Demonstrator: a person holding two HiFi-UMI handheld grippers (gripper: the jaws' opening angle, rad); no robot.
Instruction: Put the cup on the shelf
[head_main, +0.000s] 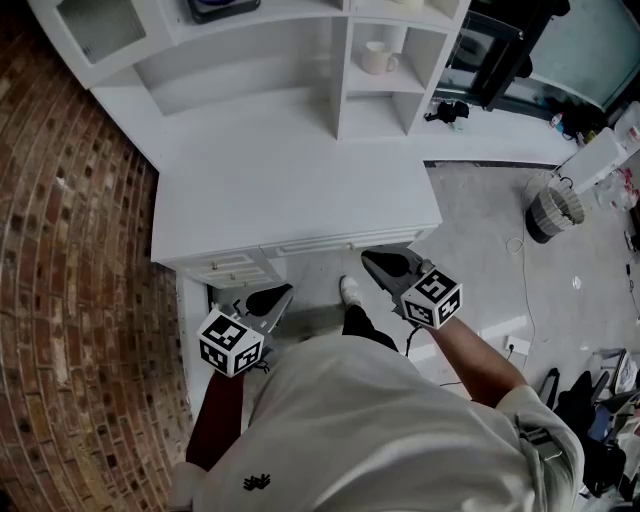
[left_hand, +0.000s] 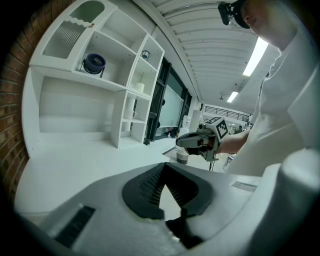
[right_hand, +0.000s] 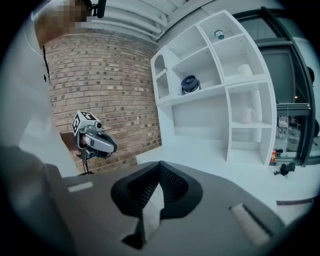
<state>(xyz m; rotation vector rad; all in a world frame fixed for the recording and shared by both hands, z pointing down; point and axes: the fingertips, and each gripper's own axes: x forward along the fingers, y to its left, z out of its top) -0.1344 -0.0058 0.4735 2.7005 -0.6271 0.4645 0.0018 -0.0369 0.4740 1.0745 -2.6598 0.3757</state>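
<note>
A white cup (head_main: 378, 58) stands in the shelf unit's right-hand cubby above the white desk (head_main: 290, 190); the right gripper view shows this cup (right_hand: 247, 116) too, with a second cup (right_hand: 244, 70) one shelf higher. Both grippers hang at the desk's near edge, far from the shelf. My left gripper (head_main: 272, 299) is shut and holds nothing; its own view shows the jaws (left_hand: 165, 166) meeting at the tips. Also shut and empty, my right gripper (head_main: 376, 262) sits just right of it, tips together (right_hand: 160, 164).
A brick wall (head_main: 70, 250) borders the desk on the left. A dark round device (right_hand: 189, 83) sits on an upper shelf. Drawers (head_main: 235, 268) lie under the desk edge. A bin (head_main: 555, 208) and clutter stand on the floor at right.
</note>
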